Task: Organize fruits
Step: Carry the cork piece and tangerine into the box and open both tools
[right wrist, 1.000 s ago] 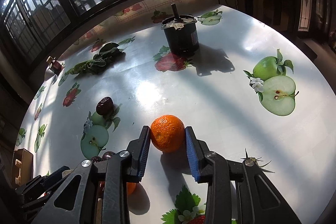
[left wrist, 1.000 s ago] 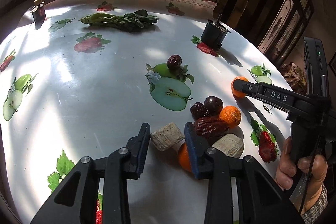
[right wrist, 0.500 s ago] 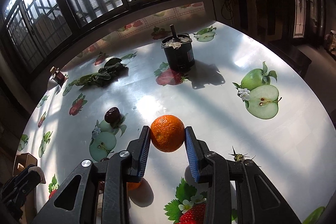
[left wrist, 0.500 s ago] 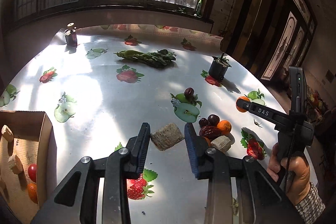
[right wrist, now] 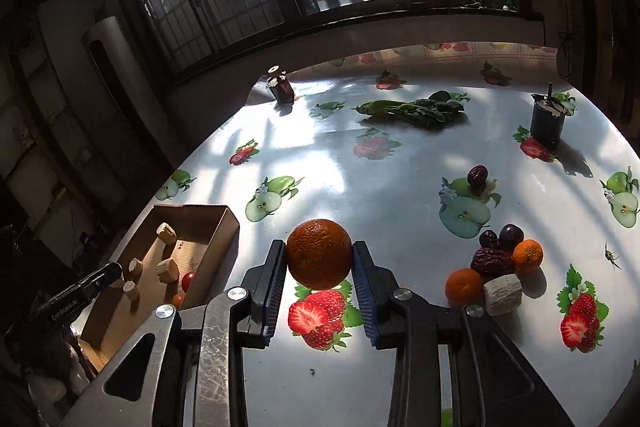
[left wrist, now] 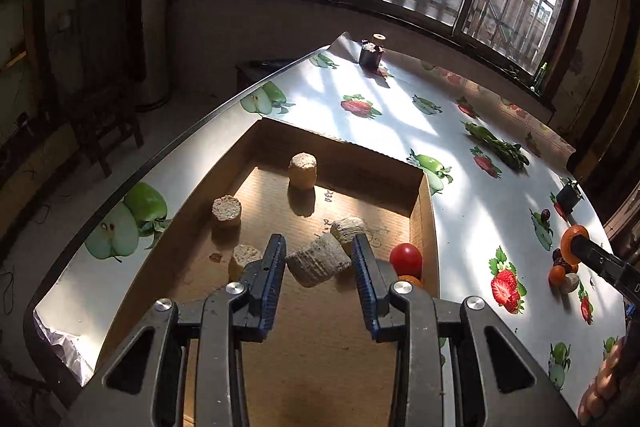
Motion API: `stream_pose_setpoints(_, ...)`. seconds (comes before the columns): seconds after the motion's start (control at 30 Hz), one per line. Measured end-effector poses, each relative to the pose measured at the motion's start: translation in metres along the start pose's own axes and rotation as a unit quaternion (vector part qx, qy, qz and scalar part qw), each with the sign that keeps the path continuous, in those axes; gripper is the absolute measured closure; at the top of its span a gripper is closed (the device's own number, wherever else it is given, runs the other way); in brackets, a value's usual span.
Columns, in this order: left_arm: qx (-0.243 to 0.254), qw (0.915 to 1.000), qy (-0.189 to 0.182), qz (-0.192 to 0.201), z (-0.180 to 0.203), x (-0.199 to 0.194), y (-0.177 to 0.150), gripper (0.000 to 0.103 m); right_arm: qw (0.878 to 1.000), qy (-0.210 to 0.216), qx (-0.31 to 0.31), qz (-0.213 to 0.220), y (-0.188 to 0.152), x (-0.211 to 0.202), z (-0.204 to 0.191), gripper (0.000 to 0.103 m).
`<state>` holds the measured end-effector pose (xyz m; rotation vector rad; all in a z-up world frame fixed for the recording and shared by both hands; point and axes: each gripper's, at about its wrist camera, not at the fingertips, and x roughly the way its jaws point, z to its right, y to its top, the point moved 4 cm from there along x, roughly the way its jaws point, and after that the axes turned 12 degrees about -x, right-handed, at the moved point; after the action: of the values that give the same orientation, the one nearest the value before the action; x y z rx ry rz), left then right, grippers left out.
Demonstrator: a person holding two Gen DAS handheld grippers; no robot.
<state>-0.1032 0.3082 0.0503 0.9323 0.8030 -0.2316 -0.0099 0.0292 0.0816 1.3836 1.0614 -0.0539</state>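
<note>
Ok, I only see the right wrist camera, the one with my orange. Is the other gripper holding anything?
Observer: Yes. The left gripper is shut on a pale chunk, over the cardboard box.
Operator: Is anything in the way under it?
Observer: Another chunk lies just behind the held one; nearer the camera the box floor is bare cardboard.
Operator: And where's the red thing from there?
Observer: The red fruit sits against the box's right wall, close beside the gripper's right finger.
</note>
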Motion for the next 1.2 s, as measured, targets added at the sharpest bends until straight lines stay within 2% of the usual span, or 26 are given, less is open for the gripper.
stream_pose_setpoints(0.17,-0.01,0.9988,0.044,-0.021,-0.035,0.016,-0.004,0.07,0.994,0.077,-0.062,-0.041,-0.01,0.037,-0.09,0.067)
stream_pose_setpoints(0.27,-0.02,0.9983,0.034,-0.043,-0.045,0.023,-0.008,0.07,0.988,0.1,-0.102,-0.063,-0.02,0.057,-0.132,0.067)
stream_pose_setpoints(0.4,-0.03,0.9974,0.015,-0.064,-0.052,0.032,-0.013,0.07,0.979,0.122,-0.135,-0.088,-0.036,0.079,-0.163,0.067)
stream_pose_setpoints(0.67,-0.031,0.9972,0.015,-0.066,-0.055,0.037,-0.014,0.07,0.973,0.103,-0.16,-0.129,-0.053,0.109,-0.176,0.067)
stream_pose_setpoints(0.93,-0.026,0.9976,0.026,-0.058,-0.049,0.032,-0.013,0.07,0.972,0.083,-0.181,-0.123,-0.055,0.112,-0.185,0.065)
stream_pose_setpoints(1.03,-0.02,0.9986,0.027,-0.042,-0.043,0.019,-0.011,0.068,0.973,0.08,-0.188,-0.109,-0.052,0.105,-0.187,0.059)
stream_pose_setpoints(1.1,-0.013,0.9992,0.03,-0.024,-0.039,0.008,-0.008,0.059,0.974,0.081,-0.189,-0.095,-0.049,0.095,-0.187,0.052)
stream_pose_setpoints(1.2,0.0,0.9992,0.038,0.012,-0.029,-0.013,-0.004,0.05,0.976,0.074,-0.191,-0.072,-0.045,0.076,-0.185,0.049)
